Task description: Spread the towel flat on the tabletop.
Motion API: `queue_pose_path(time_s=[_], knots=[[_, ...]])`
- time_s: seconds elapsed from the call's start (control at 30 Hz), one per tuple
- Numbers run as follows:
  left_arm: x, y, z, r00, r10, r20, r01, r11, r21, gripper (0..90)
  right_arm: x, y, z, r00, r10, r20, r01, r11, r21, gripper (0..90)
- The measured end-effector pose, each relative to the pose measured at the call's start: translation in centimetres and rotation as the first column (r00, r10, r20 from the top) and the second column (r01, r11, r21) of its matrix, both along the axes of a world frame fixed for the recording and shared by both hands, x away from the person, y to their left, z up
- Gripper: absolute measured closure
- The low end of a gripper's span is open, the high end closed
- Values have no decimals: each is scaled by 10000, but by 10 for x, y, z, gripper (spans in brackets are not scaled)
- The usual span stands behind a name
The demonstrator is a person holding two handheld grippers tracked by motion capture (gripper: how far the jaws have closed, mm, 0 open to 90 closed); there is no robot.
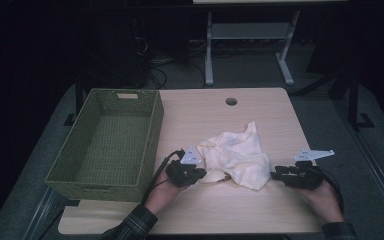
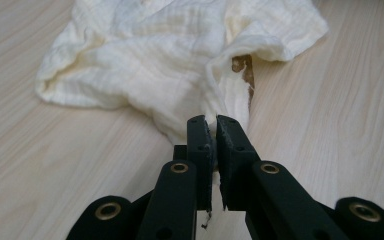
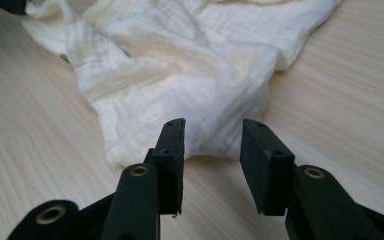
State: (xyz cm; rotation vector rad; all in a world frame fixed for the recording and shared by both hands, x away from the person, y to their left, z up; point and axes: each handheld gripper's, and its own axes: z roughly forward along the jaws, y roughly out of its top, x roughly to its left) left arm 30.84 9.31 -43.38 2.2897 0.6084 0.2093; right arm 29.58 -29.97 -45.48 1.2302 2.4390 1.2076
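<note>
A crumpled cream cloth (image 1: pixel 236 156) lies on the light wooden table (image 1: pixel 215 110) near its front. My left gripper (image 1: pixel 201 174) sits at the cloth's left front corner, and in the left gripper view its jaws are pinched together on a fold of the cloth (image 2: pixel 170 65), with my left gripper (image 2: pixel 215 122) holding fabric between the pads. My right gripper (image 1: pixel 274 175) rests just off the cloth's right edge. In the right gripper view my right gripper (image 3: pixel 212 135) stands open, its jaws apart and just short of the cloth (image 3: pixel 190 65), nothing between them.
A green woven basket (image 1: pixel 152 131) with nothing in it stands on the table's left side, its right wall close to my left hand. A round cable hole (image 1: pixel 231 101) sits near the table's far edge. Dark floor and a white desk frame (image 1: pixel 209 55) lie beyond.
</note>
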Motion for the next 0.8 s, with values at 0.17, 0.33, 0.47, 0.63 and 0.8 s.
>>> queue_pose_path(time_s=[0.17,0.33,0.47,0.63,0.8], knots=[[-3,13,1,9992,401,82,-402,9990,202,844,3,5,-7,9995,109,-281,-112,9999,-111,611],[-3,13,-1,9994,342,13,-342,9992,198,843,5,15,-13,9967,324,-747,-338,9993,-170,754],[-3,12,-2,9995,321,-68,-320,9993,211,843,4,17,-13,9966,424,-711,-445,9986,-285,862],[-3,12,-1,9994,346,-70,-345,9993,114,841,1,14,1,9983,526,-232,-529,9985,-126,871],[-3,11,-1,9995,321,-23,-321,9995,58,841,7,26,21,9960,863,209,-863,9963,-7,870]])
